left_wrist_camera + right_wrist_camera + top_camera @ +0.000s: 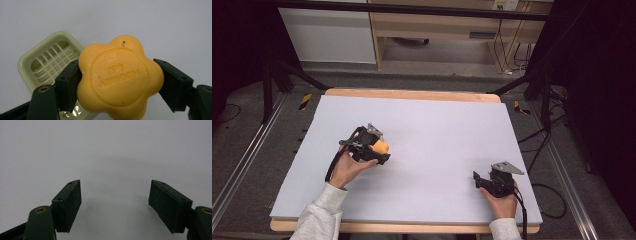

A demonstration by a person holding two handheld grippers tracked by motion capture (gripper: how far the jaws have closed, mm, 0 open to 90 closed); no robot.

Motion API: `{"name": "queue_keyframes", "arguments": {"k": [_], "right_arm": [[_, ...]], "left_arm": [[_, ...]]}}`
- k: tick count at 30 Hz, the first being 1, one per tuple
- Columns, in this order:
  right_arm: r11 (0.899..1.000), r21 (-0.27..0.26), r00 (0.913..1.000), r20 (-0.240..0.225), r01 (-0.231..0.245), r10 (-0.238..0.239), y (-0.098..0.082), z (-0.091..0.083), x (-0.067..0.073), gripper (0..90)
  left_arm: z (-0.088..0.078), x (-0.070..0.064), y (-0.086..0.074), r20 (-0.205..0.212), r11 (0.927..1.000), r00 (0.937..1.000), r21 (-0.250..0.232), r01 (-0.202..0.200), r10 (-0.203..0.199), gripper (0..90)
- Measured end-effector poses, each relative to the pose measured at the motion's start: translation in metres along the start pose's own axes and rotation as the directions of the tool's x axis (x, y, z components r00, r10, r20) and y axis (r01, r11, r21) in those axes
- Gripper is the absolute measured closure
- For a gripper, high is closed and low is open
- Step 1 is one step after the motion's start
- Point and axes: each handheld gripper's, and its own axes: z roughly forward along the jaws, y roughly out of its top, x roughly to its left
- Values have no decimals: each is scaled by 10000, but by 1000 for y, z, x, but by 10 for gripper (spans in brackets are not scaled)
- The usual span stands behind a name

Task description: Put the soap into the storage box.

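An orange flower-shaped soap [120, 77] with embossed lettering is clamped between the two black jaws of my left gripper [117, 82]. The same soap [381, 146] shows in the high view at the left middle of the table, held just above the surface by the left gripper [379, 150]. Beneath and behind the soap lies a pale green soap dish [47, 65] with a slotted grid floor; its near part is hidden by the soap and a jaw. My right gripper [479, 180] rests at the right front of the table, and its jaws [115, 205] stand open over bare surface.
The table is covered by a light lavender mat [437, 125] with a wooden rim [412, 93] along the far edge. Black frame legs and cables stand on the floor at both sides. A wooden cabinet [437, 25] stands beyond the table.
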Motion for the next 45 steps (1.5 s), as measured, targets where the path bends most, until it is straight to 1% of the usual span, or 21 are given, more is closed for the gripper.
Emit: {"name": "queue_keyframes", "arguments": {"k": [3, 5, 7, 8, 9, 12, 13, 14, 16, 18, 23, 24, 26, 28, 29, 31, 33, 36, 42, 43, 45], "right_arm": [[10000, -4, 10000, 1, 5, -5, 0, 0, 0, 264], [10000, -14, 10000, 24, 35, -35, 0, 0, 0, 264], [10000, -16, 10000, 21, 33, -33, 0, 0, 0, 264], [10000, -17, 10000, 7, 22, -22, 0, 0, 0, 264], [10000, -17, 10000, 7, 22, -22, 0, 0, 0, 264], [10000, 4, 10000, -20, 25, -25, 0, 0, 0, 264], [10000, 49, 10000, -38, -23, 23, 0, 0, -1, 264], [10000, 44, 10000, -28, -29, 29, 0, 0, -1, 264], [10000, 15, 10000, -10, -35, 35, 0, 0, 0, 264], [10000, 5, 10000, -2, -5, 5, 0, 0, 0, 265], [10000, 21, 10000, -11, 19, -19, 0, 0, 0, 265], [10000, 50, 10000, -40, -25, 25, 0, 0, -1, 265], [10000, 46, 10000, -36, -27, 28, 0, 0, -1, 265], [10000, 19, 10000, -6, 33, -33, 0, 0, 0, 268], [10000, 19, 10000, -6, 33, -33, 0, 0, 0, 268], [10000, 28, 10000, -9, 2, -2, 0, 0, 0, 268], [10000, 22, 10000, -5, 4, -4, 0, 0, 0, 268], [10000, 34, 10000, -7, 18, -18, 0, 0, 0, 268], [10000, -7, 10000, 20, 49, -49, 0, 0, 0, 268], [10000, -7, 10000, 26, 50, -50, 0, 0, 0, 268], [10000, -5, 10000, 23, 43, -43, 0, 0, 0, 268]], "left_arm": [[1, 2, 0, 6, 10000, 10000, 16, 59, -59, 263], [1, 5, 2, -99, 9999, 9998, -12, 165, -166, 263], [0, 6, 2, -111, 9999, 9998, -11, 165, -165, 263], [-3, 8, 3, -123, 9995, 9996, -152, 267, -268, 263], [-3, 8, 3, -123, 9995, 9996, -152, 267, -268, 263], [-6, 14, 4, -138, 9988, 9991, -254, 408, -411, 263], [-7, 19, 4, -98, 9981, 9984, -287, 546, -549, 263], [-7, 21, 3, -86, 9975, 9979, -317, 636, -639, 263], [-7, 22, 3, -105, 9973, 9977, -300, 667, -670, 263], [-4, 26, 2, -271, 9972, 9970, -195, 725, -730, 263], [0, 31, 1, -416, 9968, 9959, -92, 800, -803, 263], [2, 33, 1, -473, 9960, 9949, -85, 887, -890, 263], [3, 34, 1, -509, 9958, 9945, -71, 910, -913, 263], [7, 38, -1, -640, 9950, 9930, -13, 997, -995, 263], [7, 38, -1, -640, 9950, 9930, -13, 997, -995, 263], [10, 42, -4, -685, 9929, 9906, -23, 1188, -1187, 263], [11, 44, -4, -720, 9924, 9899, -4, 1227, -1224, 263], [16, 47, -7, -775, 9908, 9880, 130, 1350, -1336, 263], [20, 46, -8, -779, 9911, 9883, 118, 1324, -1311, 263], [20, 46, -8, -788, 9915, 9888, 179, 1289, -1271, 263], [20, 46, -8, -796, 9911, 9882, 133, 1322, -1307, 263]]}}
